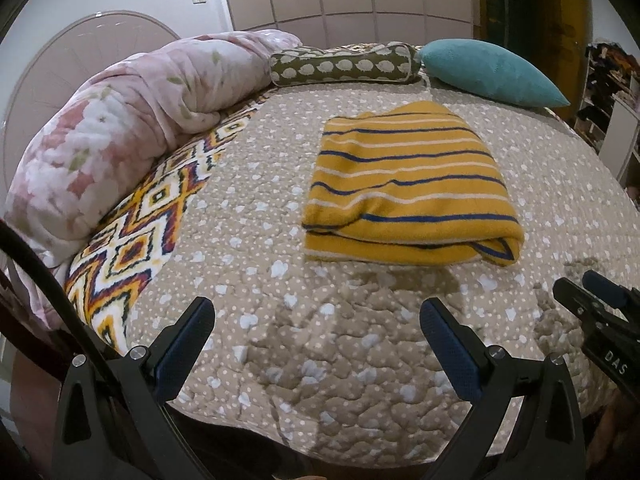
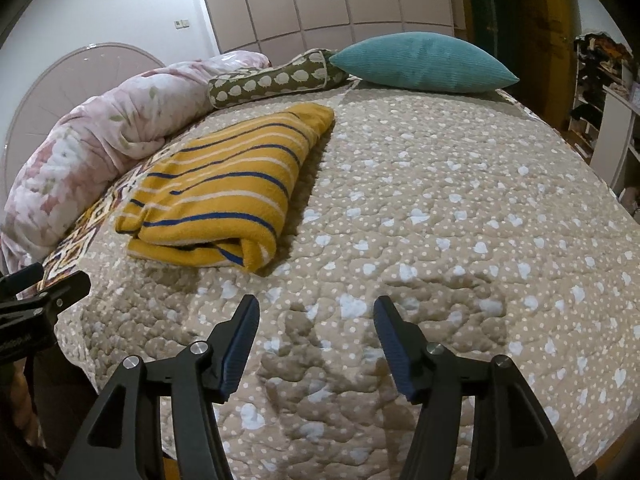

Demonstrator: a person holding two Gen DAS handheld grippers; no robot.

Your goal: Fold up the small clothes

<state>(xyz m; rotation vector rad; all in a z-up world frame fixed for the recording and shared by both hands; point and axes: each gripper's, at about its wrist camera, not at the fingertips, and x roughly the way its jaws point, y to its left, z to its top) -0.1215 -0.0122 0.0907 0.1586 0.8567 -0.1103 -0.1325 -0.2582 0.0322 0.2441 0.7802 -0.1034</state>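
Left wrist view first: the left gripper (image 1: 316,312) hangs above the near part of the bed with its jaws spread wide, nothing between them, blue pads facing each other across a broad stretch of the beige quilt (image 1: 360,360). Straight ahead lies the yellow striped garment (image 1: 408,184), folded into a thick rectangle with navy and white stripes, flat on the quilt and well apart from the fingertips. Its folded edge faces the camera, layers stacked. Off to the left, a pink floral comforter (image 1: 120,128) is bunched along the bed's edge, with a zigzag-patterned blanket (image 1: 136,240) peeking out beneath it. At the far end sit a green bolster (image 1: 344,66) and, just beside it, a teal pillow (image 1: 492,72). At the right edge the right gripper (image 1: 592,304) pokes in; from this angle its opening is hard to judge.

Over to the right wrist view: the right gripper (image 2: 316,312) also stands open, moderately wide, holding nothing, poised over bare quilt (image 2: 440,240). The yellow striped garment (image 2: 224,188) is now ahead and to the left, still a neat folded stack, resting near the pink floral comforter (image 2: 100,136). The green bolster (image 2: 276,78) and teal pillow (image 2: 424,62) touch end to end at the back. Part of the left gripper (image 2: 44,292) shows at the left edge, low beside the garment's near corner.
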